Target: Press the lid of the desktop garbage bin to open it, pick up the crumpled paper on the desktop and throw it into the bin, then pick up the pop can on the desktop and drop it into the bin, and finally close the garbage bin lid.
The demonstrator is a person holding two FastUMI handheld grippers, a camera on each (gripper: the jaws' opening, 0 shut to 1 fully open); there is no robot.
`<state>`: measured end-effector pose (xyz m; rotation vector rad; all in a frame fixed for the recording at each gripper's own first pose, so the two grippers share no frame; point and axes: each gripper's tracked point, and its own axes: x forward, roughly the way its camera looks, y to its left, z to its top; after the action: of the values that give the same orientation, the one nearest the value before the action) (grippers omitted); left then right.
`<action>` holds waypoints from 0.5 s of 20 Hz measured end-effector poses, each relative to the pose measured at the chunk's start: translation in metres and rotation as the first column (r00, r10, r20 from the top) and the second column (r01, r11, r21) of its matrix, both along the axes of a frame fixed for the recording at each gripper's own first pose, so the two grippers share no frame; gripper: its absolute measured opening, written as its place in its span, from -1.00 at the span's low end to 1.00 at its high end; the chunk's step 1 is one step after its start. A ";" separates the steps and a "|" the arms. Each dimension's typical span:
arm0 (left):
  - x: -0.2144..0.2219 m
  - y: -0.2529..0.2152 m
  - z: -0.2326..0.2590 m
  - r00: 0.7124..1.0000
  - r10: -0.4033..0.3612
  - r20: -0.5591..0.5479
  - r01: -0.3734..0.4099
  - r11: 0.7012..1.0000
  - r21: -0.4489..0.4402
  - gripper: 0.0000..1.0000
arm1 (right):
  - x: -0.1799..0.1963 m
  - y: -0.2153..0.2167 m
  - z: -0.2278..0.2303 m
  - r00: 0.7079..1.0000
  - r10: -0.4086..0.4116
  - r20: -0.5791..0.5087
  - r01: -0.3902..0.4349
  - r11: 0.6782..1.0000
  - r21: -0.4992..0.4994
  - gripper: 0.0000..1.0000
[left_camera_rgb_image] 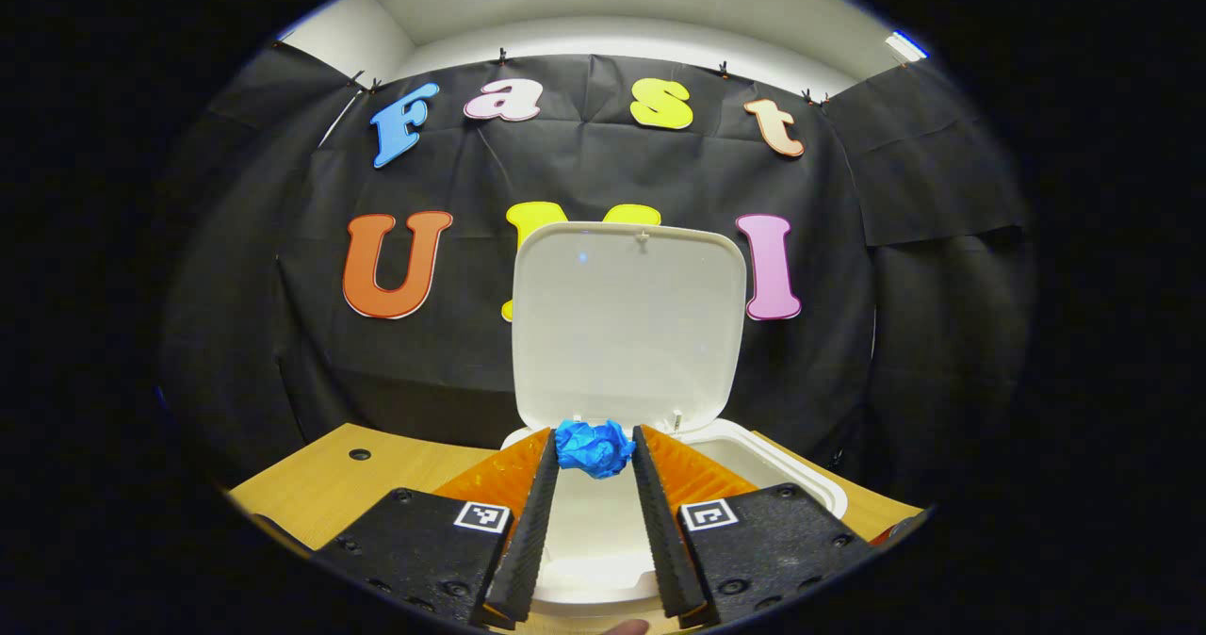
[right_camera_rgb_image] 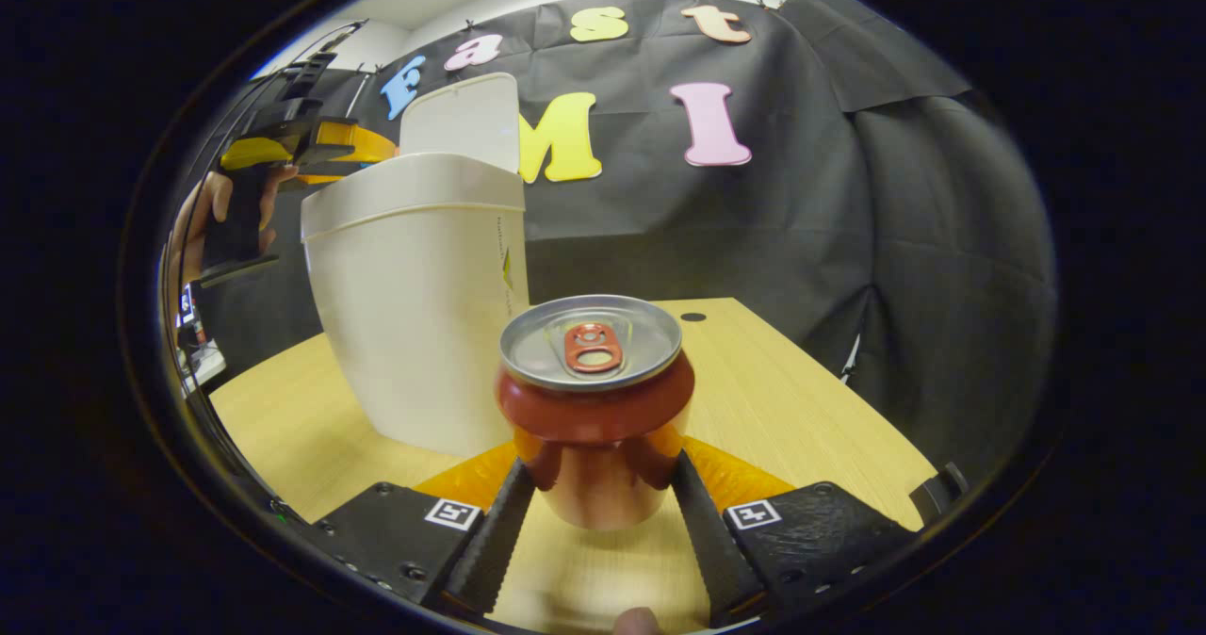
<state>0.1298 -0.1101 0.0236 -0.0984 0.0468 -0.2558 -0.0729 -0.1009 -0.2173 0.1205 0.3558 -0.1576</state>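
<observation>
The white bin (left_camera_rgb_image: pixel 801 477) stands open, its lid (left_camera_rgb_image: pixel 627 324) tipped upright at the back. Over the bin's mouth my left gripper (left_camera_rgb_image: pixel 594 445) is shut on a blue crumpled paper (left_camera_rgb_image: pixel 594 450), pinched at the fingertips. In the right gripper view, a red pop can (right_camera_rgb_image: pixel 594 409) with a silver top stands upright between the fingers of my right gripper (right_camera_rgb_image: pixel 598 470), both pressing its sides. Just behind and left of the can is the bin (right_camera_rgb_image: pixel 424 333), its lid (right_camera_rgb_image: pixel 462 122) raised. Above the bin, the left gripper (right_camera_rgb_image: pixel 283 140) is held by a hand (right_camera_rgb_image: pixel 203 230).
The wooden desktop (right_camera_rgb_image: pixel 782 399) spreads right of and behind the can, with a small dark hole (right_camera_rgb_image: pixel 692 317) near its far edge. Another hole (left_camera_rgb_image: pixel 359 453) marks the desktop (left_camera_rgb_image: pixel 320 489) left of the bin. Black cloth walls close the booth behind.
</observation>
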 end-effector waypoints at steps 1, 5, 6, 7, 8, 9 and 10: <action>0.000 0.001 0.003 1.000 0.002 0.009 -0.002 1.000 0.004 0.34 | 0.001 0.000 0.000 1.000 0.002 0.000 -0.002 1.000 -0.001 0.60; -0.008 -0.002 0.002 1.000 -0.003 0.013 0.002 1.000 0.012 0.99 | 0.004 -0.003 0.005 1.000 -0.005 0.010 0.005 1.000 0.010 0.58; -0.011 -0.002 0.002 1.000 -0.002 0.015 0.002 1.000 0.009 0.99 | 0.005 -0.004 0.010 1.000 -0.005 0.021 0.005 1.000 0.011 0.58; -0.014 0.001 0.005 1.000 0.001 0.023 -0.001 1.000 0.008 0.99 | 0.006 -0.004 0.012 1.000 -0.006 0.025 0.006 1.000 0.004 0.59; -0.015 0.003 0.005 1.000 0.004 0.026 -0.005 1.000 0.009 0.99 | 0.006 -0.005 0.014 1.000 -0.006 0.028 0.006 1.000 0.000 0.59; -0.017 0.006 0.005 1.000 0.007 0.027 -0.007 1.000 0.010 0.99 | 0.005 -0.005 0.016 1.000 -0.005 0.030 0.005 1.000 -0.002 0.59; -0.020 0.008 0.004 1.000 0.010 0.028 -0.011 1.000 0.008 0.99 | 0.005 -0.005 0.017 0.999 -0.004 0.032 0.004 1.000 -0.004 0.59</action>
<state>0.1098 -0.1021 0.0278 -0.0864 0.0199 -0.2465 -0.0683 -0.1057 -0.2003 0.1192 0.3238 -0.1605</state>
